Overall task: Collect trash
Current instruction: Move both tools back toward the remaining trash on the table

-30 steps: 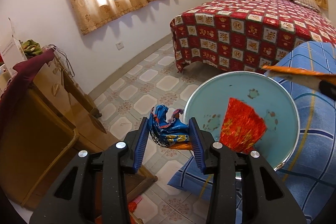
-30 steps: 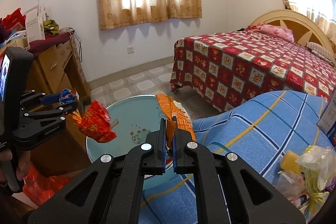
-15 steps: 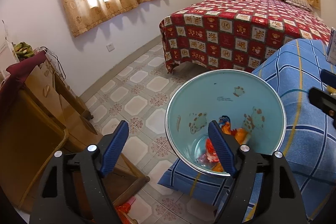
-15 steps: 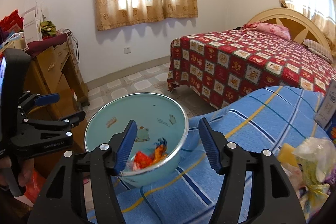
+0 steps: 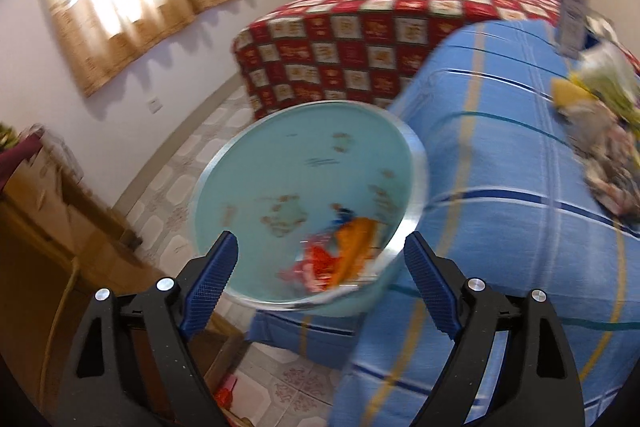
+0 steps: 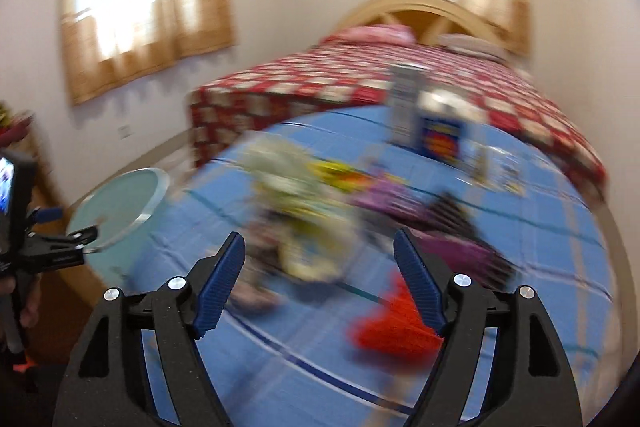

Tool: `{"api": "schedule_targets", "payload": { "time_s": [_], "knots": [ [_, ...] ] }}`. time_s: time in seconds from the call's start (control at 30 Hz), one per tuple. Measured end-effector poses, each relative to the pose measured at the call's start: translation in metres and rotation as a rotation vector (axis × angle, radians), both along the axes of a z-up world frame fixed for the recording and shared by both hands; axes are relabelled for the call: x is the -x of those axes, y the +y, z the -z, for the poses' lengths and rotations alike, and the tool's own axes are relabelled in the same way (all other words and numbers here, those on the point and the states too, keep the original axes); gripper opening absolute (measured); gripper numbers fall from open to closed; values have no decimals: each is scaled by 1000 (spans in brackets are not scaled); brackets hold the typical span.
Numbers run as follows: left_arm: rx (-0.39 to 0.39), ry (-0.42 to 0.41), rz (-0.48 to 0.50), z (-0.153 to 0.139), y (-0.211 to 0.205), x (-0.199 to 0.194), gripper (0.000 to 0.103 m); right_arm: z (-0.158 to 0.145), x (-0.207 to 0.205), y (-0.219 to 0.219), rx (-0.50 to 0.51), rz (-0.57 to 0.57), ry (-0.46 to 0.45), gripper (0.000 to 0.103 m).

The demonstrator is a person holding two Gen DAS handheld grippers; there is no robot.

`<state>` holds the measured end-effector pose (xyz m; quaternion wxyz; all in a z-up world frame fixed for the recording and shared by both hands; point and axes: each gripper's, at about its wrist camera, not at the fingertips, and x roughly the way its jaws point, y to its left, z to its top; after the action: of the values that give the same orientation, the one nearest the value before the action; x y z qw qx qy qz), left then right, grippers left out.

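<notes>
A pale blue metal basin (image 5: 280, 163) stands at the edge of the blue plaid cloth (image 5: 500, 155). Red and orange wrappers (image 5: 340, 255) lie in its bottom. My left gripper (image 5: 320, 279) is open and empty just before the basin's near rim. My right gripper (image 6: 320, 279) is open and empty above a blurred heap of wrappers and bags (image 6: 308, 211) on the cloth (image 6: 280, 355). A red wrapper (image 6: 392, 323) lies by its right finger. The basin (image 6: 116, 203) shows at the left of the right wrist view. The heap also shows at the right of the left wrist view (image 5: 600, 131).
A bed with a red patchwork cover (image 5: 380, 27) stands behind. A wooden desk (image 5: 44, 227) is at the left on the tiled floor (image 5: 188, 163). Cartons (image 6: 436, 131) stand at the far side of the cloth. The left gripper (image 6: 48, 247) shows at the left edge.
Both grippers opened and dropped their wrappers into the basin. The right gripper then swung right to the heap on the cloth. The left view turned right too.
</notes>
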<state>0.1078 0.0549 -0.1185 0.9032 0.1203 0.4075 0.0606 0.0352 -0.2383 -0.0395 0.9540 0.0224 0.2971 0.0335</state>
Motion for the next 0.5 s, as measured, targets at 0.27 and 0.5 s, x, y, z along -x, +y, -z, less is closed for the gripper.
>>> {"api": "schedule_targets", "payload": {
  "time_s": [0.27,0.5],
  "knots": [
    [40,-7,124,-7,-79,5,83,29,39,-72,-2,167,36,77],
    [100,-10,196,-13,-142,2,87,37,58,-105,-32,239,24,82]
  ]
}}
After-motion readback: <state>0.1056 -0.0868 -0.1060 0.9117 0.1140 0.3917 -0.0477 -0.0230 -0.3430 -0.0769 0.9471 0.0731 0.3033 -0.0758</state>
